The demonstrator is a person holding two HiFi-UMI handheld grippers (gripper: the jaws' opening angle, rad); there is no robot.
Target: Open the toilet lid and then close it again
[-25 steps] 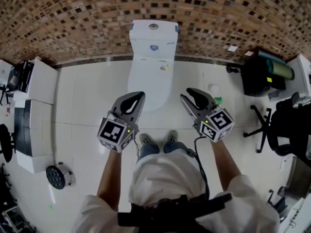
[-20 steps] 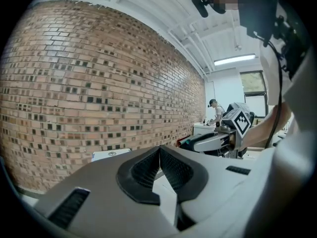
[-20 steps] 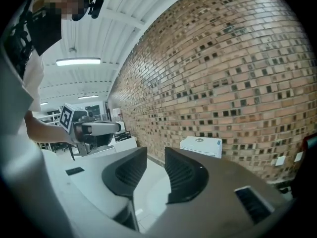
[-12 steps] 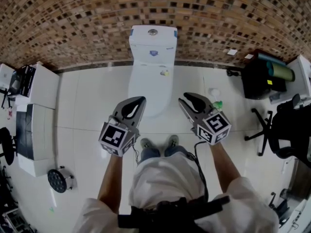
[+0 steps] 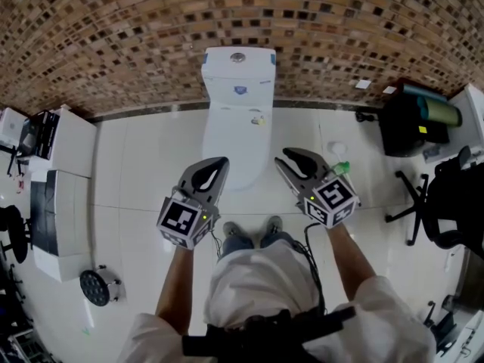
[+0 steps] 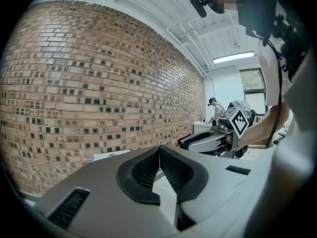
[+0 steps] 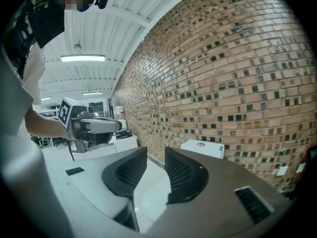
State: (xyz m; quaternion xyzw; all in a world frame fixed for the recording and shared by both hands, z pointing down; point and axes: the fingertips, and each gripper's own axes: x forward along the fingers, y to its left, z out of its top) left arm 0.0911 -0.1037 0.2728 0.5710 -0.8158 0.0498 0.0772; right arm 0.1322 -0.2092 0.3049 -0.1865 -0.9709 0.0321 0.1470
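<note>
The white toilet (image 5: 233, 138) stands against the brick wall with its lid down and its tank (image 5: 238, 66) behind. I stand in front of the bowl, holding both grippers above the floor. My left gripper (image 5: 220, 162) hangs just left of the bowl's front and touches nothing. Its tips meet in the left gripper view (image 6: 159, 148), so it is shut. My right gripper (image 5: 287, 157) hangs to the right of the bowl. A narrow gap shows between its jaws (image 7: 156, 155), which have closed a little, with nothing between them. The tank (image 7: 202, 148) lies ahead.
White cabinets (image 5: 60, 195) and a round black object (image 5: 97, 287) stand at the left. A black bin with a green roll (image 5: 412, 116) and an office chair (image 5: 446, 195) are at the right. A small green bottle (image 5: 341, 167) lies on the white tile floor near the right gripper.
The head view has shifted a little, so the toilet sits slightly lower in the frame. Both grippers keep about the same place in front of the bowl.
</note>
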